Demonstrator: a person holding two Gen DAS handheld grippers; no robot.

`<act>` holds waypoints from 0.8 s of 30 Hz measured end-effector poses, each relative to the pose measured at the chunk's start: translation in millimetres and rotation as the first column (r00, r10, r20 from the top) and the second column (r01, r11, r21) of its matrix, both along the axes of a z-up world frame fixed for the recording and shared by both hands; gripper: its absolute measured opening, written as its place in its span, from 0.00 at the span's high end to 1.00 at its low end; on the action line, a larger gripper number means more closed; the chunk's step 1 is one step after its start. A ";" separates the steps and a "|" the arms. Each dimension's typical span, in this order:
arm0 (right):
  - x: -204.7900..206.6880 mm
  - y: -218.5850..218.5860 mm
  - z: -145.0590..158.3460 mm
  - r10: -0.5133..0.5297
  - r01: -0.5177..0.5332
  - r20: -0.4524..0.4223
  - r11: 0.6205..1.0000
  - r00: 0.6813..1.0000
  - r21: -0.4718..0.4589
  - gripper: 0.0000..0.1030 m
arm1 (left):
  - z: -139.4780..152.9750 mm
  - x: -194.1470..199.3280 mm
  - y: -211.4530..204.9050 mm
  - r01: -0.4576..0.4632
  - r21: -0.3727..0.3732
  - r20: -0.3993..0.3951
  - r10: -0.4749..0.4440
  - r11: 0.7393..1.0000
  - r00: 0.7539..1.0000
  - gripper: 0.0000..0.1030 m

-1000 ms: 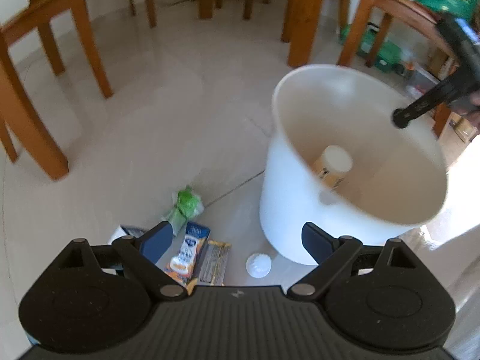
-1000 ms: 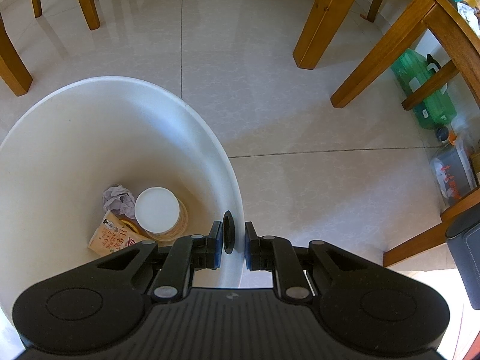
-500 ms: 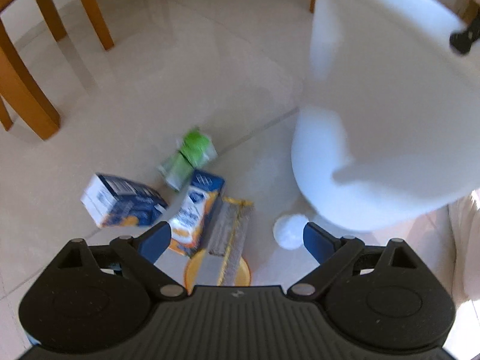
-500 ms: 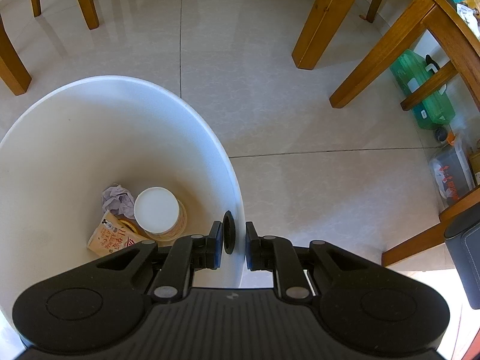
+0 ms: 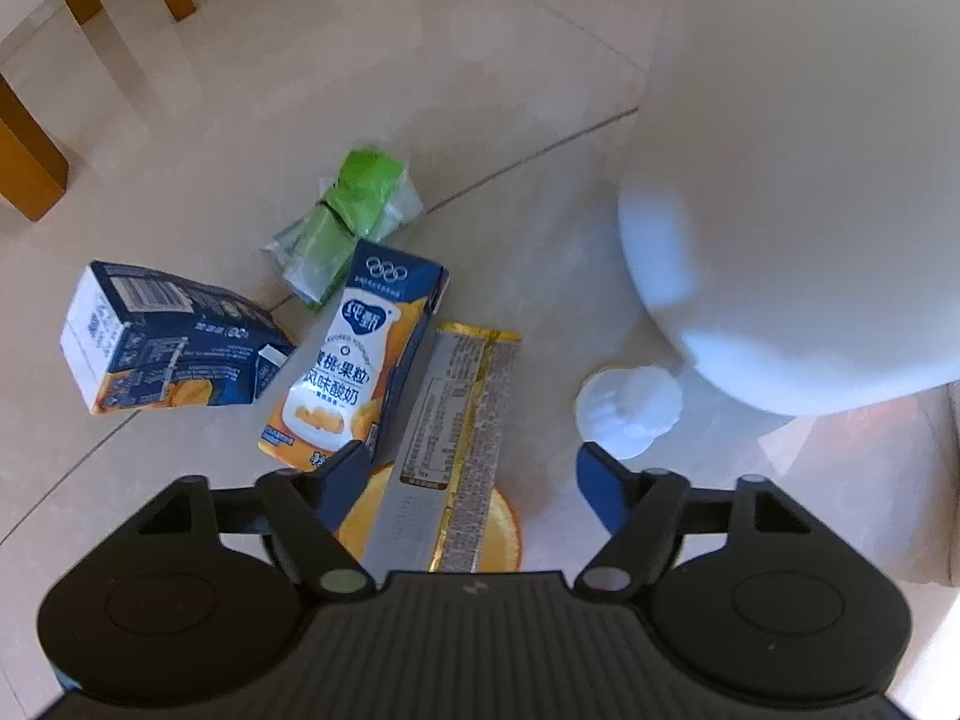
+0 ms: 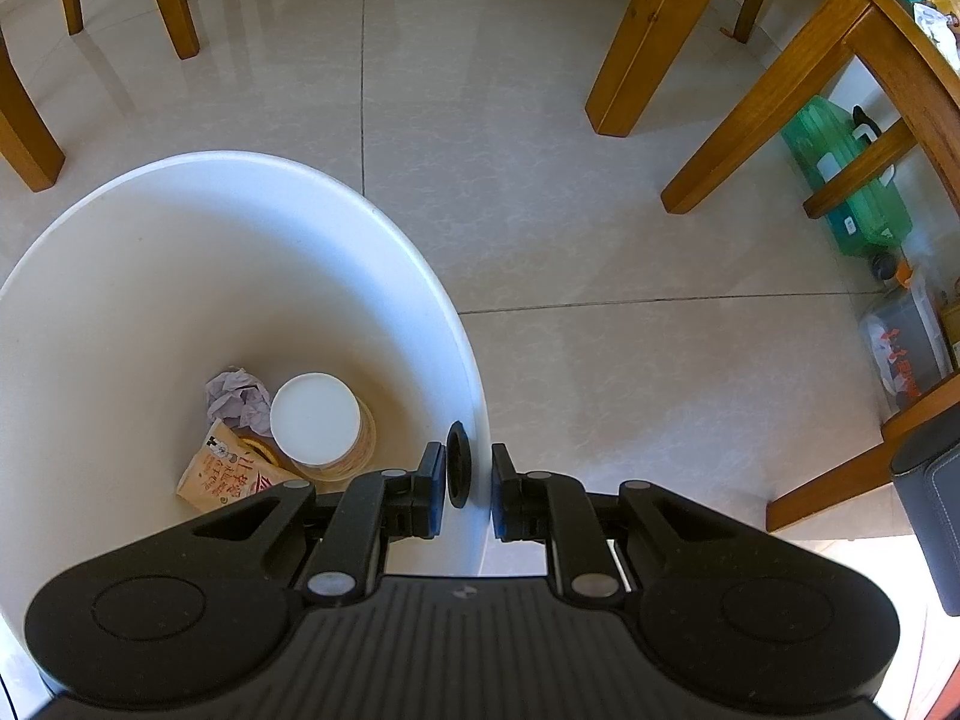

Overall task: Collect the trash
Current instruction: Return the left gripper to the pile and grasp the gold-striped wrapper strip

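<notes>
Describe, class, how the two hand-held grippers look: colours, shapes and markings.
Both the left gripper and the right gripper are matte black plastic, with a ribbed centre plate bearing a small pale mark, two rounded lobes, silver pivot pins, and blue pads on the fingers.

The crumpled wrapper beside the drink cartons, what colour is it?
Bright green wrapper with clear plastic, best in the left wrist view.
</notes>
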State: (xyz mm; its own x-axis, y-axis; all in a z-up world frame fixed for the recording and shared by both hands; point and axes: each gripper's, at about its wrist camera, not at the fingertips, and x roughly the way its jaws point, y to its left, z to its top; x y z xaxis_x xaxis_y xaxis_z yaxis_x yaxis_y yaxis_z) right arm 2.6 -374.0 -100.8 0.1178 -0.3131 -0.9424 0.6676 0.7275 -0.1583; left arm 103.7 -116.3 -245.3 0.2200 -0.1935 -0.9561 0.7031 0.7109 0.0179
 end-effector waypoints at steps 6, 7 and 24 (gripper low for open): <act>0.4 -0.1 -0.1 0.000 0.000 0.000 1.000 1.000 -0.001 0.82 | -9.1 3.9 -4.8 0.008 0.021 -0.005 -0.007 1.000 1.000 0.42; 0.4 -0.1 -0.2 0.001 -0.001 0.000 1.000 1.000 -0.002 0.82 | -10.4 5.1 -5.4 0.005 0.023 -0.005 -0.005 1.000 1.000 0.44; 2.0 0.3 -1.3 -0.002 0.002 -0.001 1.000 1.000 -0.001 0.82 | -3.1 0.0 -5.1 0.055 0.048 0.030 -0.056 0.997 0.998 0.66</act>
State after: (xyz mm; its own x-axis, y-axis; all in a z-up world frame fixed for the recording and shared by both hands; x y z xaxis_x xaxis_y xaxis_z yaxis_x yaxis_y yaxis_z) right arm 4.5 -373.7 -102.1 0.1168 -0.3139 -0.9422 0.6687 0.7263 -0.1590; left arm 103.8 -121.3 -248.3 0.2402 -0.1608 -0.9573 0.7400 0.6685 0.0734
